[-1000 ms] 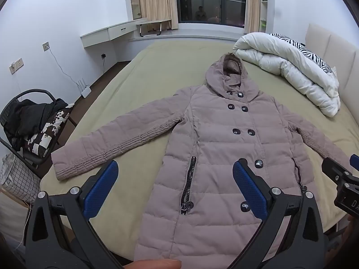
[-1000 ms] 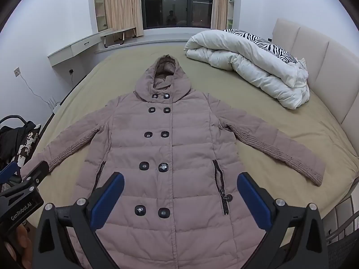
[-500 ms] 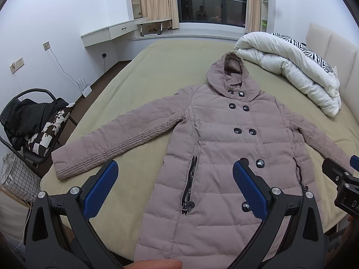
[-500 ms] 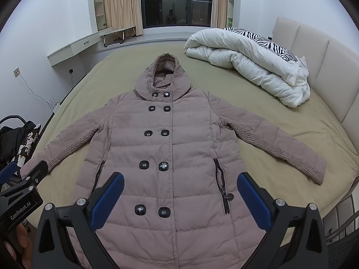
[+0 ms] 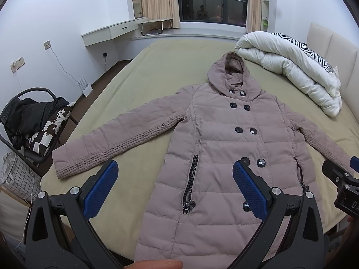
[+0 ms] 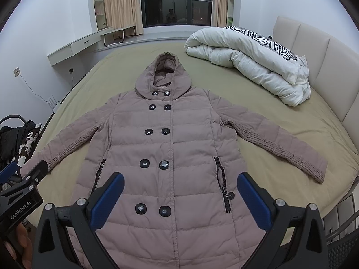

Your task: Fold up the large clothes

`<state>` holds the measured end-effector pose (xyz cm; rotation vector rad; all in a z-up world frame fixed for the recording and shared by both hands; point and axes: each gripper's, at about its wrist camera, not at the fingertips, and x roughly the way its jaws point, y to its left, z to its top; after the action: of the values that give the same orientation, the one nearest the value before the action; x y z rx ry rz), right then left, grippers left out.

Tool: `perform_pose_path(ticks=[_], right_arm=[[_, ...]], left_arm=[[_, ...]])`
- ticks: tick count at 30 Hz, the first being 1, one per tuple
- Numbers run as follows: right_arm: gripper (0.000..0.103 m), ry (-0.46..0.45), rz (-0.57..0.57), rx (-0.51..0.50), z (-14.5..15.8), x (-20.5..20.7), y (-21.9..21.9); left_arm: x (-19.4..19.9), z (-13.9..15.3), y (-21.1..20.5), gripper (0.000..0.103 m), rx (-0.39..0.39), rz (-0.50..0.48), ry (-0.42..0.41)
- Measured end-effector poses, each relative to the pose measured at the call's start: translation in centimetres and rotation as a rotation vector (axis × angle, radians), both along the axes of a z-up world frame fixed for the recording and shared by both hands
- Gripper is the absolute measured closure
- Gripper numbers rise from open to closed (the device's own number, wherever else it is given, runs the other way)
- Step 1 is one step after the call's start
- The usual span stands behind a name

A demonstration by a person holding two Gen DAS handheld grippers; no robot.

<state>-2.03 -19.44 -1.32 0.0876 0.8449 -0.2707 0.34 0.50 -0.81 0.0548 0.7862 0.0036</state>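
A long mauve hooded down coat (image 5: 224, 143) lies flat and face up on the bed (image 5: 161, 67), buttoned, hood away from me, both sleeves spread out. It also shows in the right wrist view (image 6: 175, 148). My left gripper (image 5: 175, 179) is open and empty, held above the coat's lower left part near the left pocket zipper (image 5: 190, 179). My right gripper (image 6: 179, 192) is open and empty, held above the coat's lower front. The left sleeve cuff (image 5: 67, 163) and right sleeve cuff (image 6: 314, 168) lie on the sheet.
A rolled white duvet (image 6: 251, 62) with a zebra-print pillow lies at the far right of the bed by the headboard (image 6: 314, 51). A chair (image 5: 29, 121) piled with dark clothes and a wire basket (image 5: 15, 174) stand left of the bed.
Both views have shifted very slightly; the coat and both open grippers stay as they were.
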Motion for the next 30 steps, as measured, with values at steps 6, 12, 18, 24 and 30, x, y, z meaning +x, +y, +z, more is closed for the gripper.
perform_pose_path(ticks=[6, 12, 18, 24, 30], right_arm=[[0.0, 0.0, 0.0, 0.001, -0.02, 0.0, 0.01], [0.0, 0.001, 0.001, 0.001, -0.03, 0.04, 0.01], [0.0, 0.002, -0.001, 0.002, -0.02, 0.06, 0.02], [0.0, 0.004, 0.001, 0.003, 0.08, 0.13, 0.06], [0.0, 0.005, 0.0, 0.003, 0.7, 0.55, -0.15]], left_arm=[[-0.13, -0.4, 0.6, 0.0, -0.001, 0.003, 0.001], [-0.07, -0.31, 0.49, 0.0, 0.0, 0.002, 0.001], [0.0, -0.45, 0.72, 0.0, -0.001, 0.003, 0.002], [-0.02, -0.53, 0.82, 0.0, -0.002, 0.004, 0.002], [-0.06, -0.46, 0.73, 0.0, 0.0, 0.003, 0.002]])
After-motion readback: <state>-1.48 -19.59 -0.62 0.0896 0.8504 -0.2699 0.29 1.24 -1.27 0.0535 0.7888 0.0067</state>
